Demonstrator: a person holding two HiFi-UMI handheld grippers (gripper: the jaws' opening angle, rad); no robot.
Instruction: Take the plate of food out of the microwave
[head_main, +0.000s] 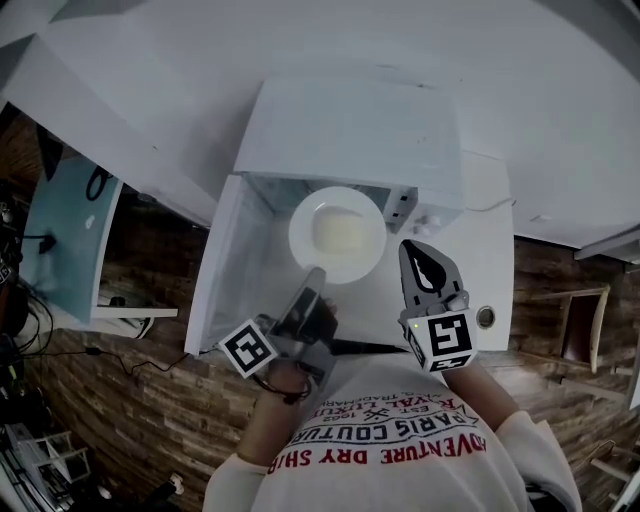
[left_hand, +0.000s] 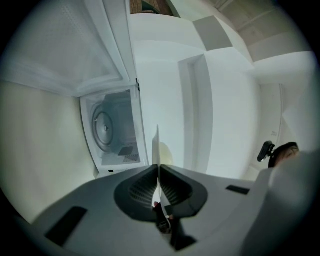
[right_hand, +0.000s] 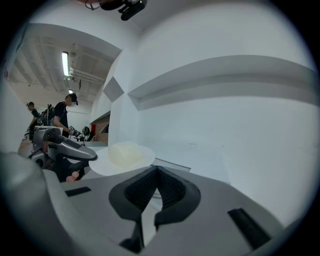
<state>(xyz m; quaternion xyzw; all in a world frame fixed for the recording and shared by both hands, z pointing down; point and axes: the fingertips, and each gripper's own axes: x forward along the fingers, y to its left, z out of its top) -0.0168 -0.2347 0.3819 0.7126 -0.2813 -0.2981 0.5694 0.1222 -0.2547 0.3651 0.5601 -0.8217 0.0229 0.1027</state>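
A white plate (head_main: 338, 235) carrying a pale mound of food hangs just outside the open white microwave (head_main: 350, 130), in front of its cavity. My left gripper (head_main: 312, 282) is shut on the plate's near rim. In the left gripper view the plate (left_hand: 158, 145) shows edge-on as a thin white line pinched between the jaws, with the empty cavity and its turntable (left_hand: 104, 127) beyond. My right gripper (head_main: 410, 250) hovers to the right of the plate, shut and holding nothing. The right gripper view shows the plate (right_hand: 125, 156) ahead to the left of its closed jaws (right_hand: 156, 169).
The microwave door (head_main: 222, 265) stands open to the left, close beside my left gripper. The microwave sits on a white counter (head_main: 490, 250) against a white wall. A wood-patterned floor (head_main: 130, 400) lies below. People (right_hand: 62, 115) stand far off in the room.
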